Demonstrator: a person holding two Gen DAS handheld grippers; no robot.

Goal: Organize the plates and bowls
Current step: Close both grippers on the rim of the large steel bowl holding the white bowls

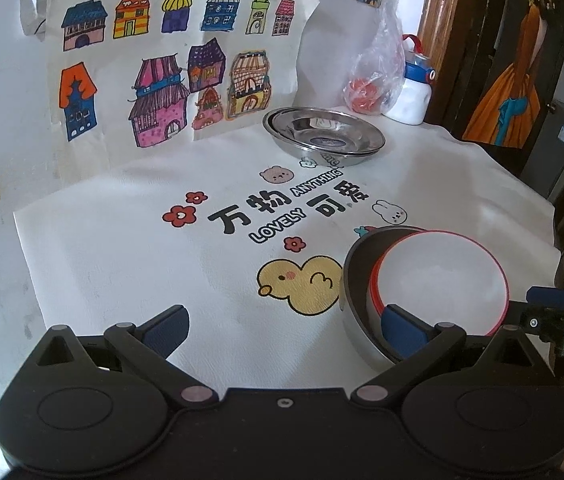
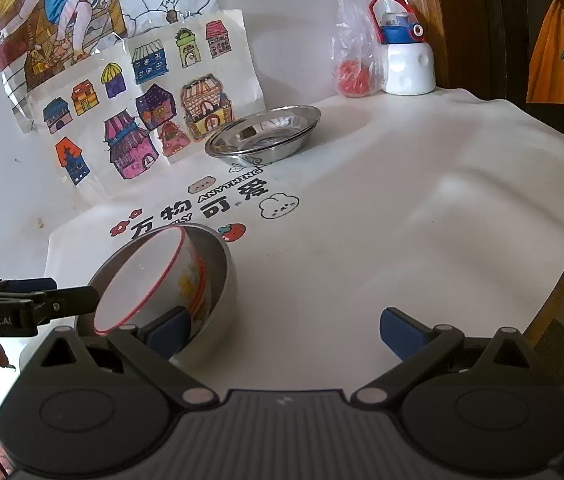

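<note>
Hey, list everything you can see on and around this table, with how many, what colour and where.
steel plates: two, silver, stacked at the back of the table by the house drawing
steel bowl: one, grey, near edge, tilted
white bowl: one, white with red rim, nested tilted inside the steel bowl
water bottle: one, white with blue and red lid, back corner
plastic bag: one, clear with something red inside, beside the bottle
house drawing: one, multicoloured, leaning on the wall
table mat: one, white with cartoon prints, covering the table
left gripper: black with blue pads, open, one pad inside the steel bowl
right gripper: black with blue pads, open, beside the bowls
</note>
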